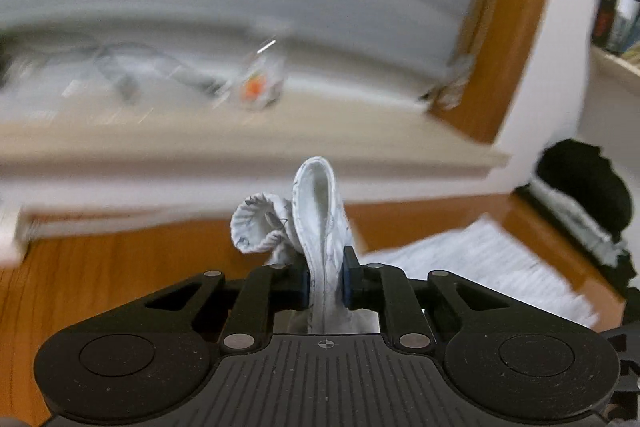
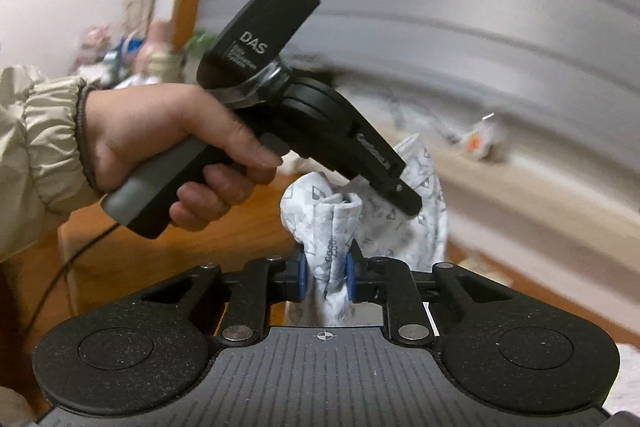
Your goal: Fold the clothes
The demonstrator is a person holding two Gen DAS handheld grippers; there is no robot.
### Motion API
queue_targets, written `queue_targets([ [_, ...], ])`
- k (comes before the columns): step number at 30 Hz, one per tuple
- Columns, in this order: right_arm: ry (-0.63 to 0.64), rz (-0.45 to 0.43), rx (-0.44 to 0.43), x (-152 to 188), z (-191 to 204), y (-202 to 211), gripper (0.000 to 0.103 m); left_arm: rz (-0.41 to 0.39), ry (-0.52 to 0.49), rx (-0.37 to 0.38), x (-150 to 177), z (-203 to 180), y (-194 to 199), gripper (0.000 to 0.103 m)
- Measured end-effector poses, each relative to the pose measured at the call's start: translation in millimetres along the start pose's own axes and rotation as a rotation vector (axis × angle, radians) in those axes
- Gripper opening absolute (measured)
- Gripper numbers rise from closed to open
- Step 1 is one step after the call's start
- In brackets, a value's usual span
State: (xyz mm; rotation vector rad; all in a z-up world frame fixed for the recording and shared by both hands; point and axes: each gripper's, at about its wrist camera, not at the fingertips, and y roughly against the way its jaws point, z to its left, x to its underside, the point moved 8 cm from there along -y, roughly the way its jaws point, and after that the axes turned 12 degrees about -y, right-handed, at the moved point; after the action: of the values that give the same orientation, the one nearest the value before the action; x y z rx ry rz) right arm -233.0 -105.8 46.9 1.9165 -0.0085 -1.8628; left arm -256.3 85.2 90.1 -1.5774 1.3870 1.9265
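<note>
Nearest me, my left gripper is clamped tight on a bunched fold of the white patterned garment, which curls up above the blue pads. My right gripper likewise pinches the same cloth, lifted over the wooden floor. Beyond, a hand grips the other handle; the background is blurred.
</note>
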Motion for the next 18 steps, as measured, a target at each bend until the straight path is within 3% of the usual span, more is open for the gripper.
queue_targets([
  [5, -0.007, -0.084, 0.137, -20, -58, 64, 0.019, -0.042, -0.106, 0.103, -61, -82, -39, 0.016],
  [9, -0.06, -0.108, 0.279, -14, -123, 123, 0.019, -0.026, -0.192, 0.182, -91, -154, -87, 0.016],
  [11, -0.113, -0.105, 0.344, -3, -160, 148, 0.02, -0.002, -0.22, 0.209, -98, -187, -115, 0.019],
  [13, -0.171, -0.083, 0.412, 16, -196, 167, 0.022, 0.029, -0.27, 0.206, -102, -214, -142, 0.034],
  [14, -0.202, -0.061, 0.442, 28, -213, 172, 0.024, 0.025, -0.279, 0.194, -104, -221, -149, 0.036],
  [16, -0.276, 0.011, 0.495, 60, -246, 175, 0.039, 0.015, -0.276, 0.187, -104, -225, -156, 0.039],
  [18, -0.318, 0.056, 0.535, 83, -267, 178, 0.042, 0.019, -0.259, 0.19, -97, -216, -158, 0.041],
])
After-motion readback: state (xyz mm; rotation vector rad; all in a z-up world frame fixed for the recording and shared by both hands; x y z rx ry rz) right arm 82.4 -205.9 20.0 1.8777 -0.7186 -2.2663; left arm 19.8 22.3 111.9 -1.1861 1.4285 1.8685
